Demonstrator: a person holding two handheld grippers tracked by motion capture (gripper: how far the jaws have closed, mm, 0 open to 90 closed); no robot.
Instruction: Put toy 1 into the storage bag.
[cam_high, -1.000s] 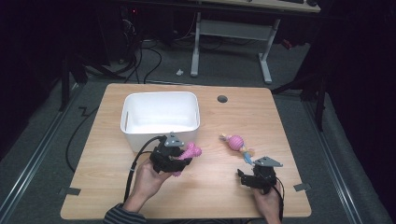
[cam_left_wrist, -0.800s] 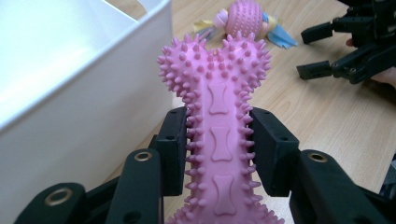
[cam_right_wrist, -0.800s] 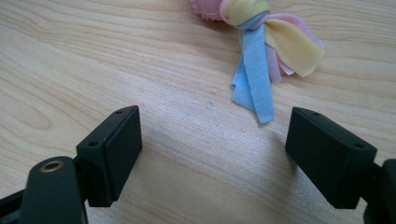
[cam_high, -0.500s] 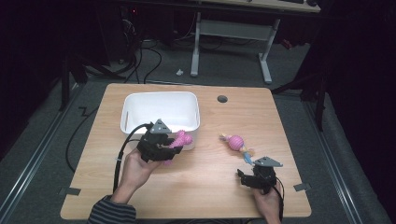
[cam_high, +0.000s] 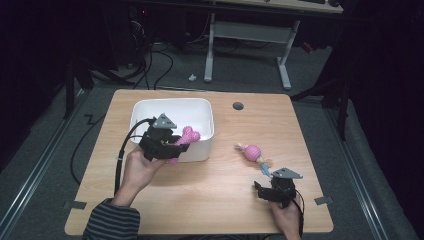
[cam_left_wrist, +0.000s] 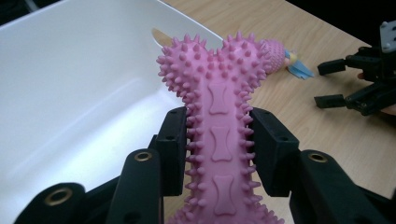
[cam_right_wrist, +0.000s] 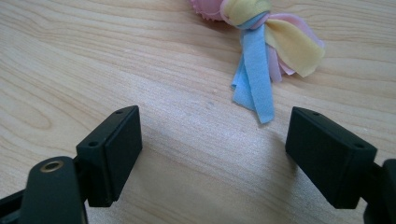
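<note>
I work at a pale wooden tabletop (cam_high: 210, 185) in a dark room, with grey floor around it and a desk frame (cam_high: 247, 45) beyond the far edge. Taking the white bin (cam_high: 150, 112) as my landmark, it sits on the far left part of the tabletop.

My left claw (cam_high: 175, 145) hangs at the bin's near right corner, clamped on a pink spiky bone toy (cam_left_wrist: 219, 121); both pads press the toy's narrow shaft, and its knobbed end pokes up over the bin's rim.

Right of the bin, well apart from it, a pink ball toy with ribbon tails (cam_high: 253, 153) lies on bare wood.

Farther right and nearer to me, my right claw (cam_high: 260, 190) rests low by the near edge, jaws spread wide and empty, the ribbons just beyond them.

Open wood lies between the bin and that toy.
</note>
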